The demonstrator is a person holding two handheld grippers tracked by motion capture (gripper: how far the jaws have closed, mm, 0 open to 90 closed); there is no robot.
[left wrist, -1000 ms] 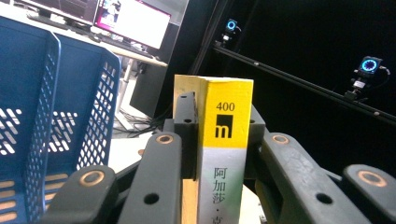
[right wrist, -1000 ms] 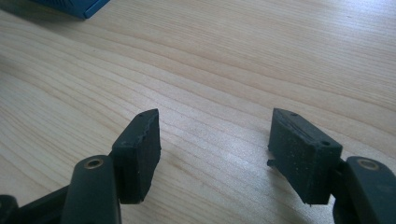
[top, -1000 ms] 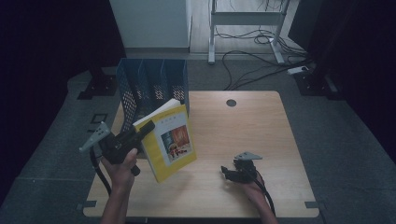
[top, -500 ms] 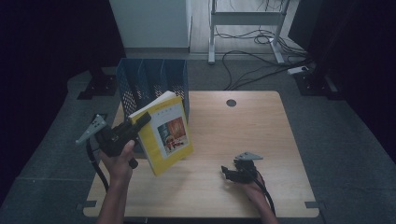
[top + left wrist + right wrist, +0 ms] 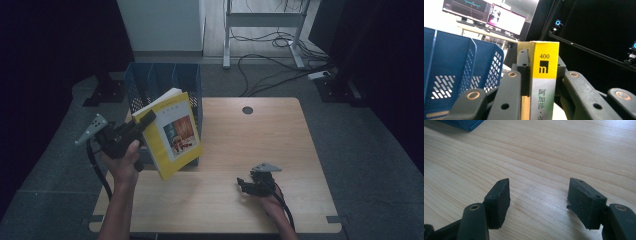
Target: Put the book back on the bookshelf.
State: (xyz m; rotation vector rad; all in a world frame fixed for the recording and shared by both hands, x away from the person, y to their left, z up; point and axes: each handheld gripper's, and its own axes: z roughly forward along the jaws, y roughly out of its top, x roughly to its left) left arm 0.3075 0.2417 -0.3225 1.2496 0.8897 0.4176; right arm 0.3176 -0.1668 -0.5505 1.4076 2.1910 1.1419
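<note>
While the light wooden table [image 5: 280,150] spans the frame's lower middle, a blue perforated plastic file rack [image 5: 165,85] stands at its upper left edge. Just below the rack, the yellow-covered paperback book [image 5: 172,135] is held tilted in the air, the left gripper [image 5: 145,121] clamped on its spine. The right gripper [image 5: 242,184] rests low at centre-right, jaws apart.

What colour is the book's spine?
The book's spine is yellow on top, grey below, clearest in the left gripper view.

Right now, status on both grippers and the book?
Left gripper shut on yellow book, held off the table beside blue file rack. Right gripper open, empty, low over table. Nothing blocking the rack.
</note>
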